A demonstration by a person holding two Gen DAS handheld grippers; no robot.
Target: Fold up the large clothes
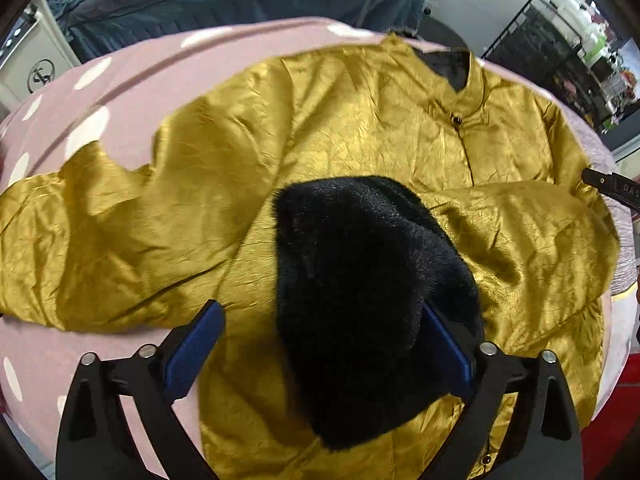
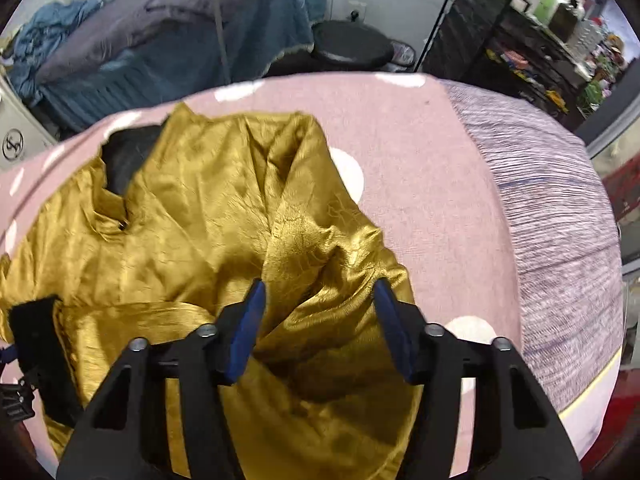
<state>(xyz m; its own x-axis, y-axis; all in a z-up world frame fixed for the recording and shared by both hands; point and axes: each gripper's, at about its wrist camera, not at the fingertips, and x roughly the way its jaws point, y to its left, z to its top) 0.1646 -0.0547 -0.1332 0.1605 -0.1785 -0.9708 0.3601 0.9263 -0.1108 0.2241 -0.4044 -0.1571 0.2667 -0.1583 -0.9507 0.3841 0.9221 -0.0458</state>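
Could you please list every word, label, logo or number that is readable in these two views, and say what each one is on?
"DAS": white letters, cut off by the frame edge, on the black right gripper at the edge of the left wrist view.
Round monogram logo on the white cabinet: interlaced letters, too stylised to read.
Labels on goods on the black shelf rack: too small and blurred.
The gold jacket: no text visible.
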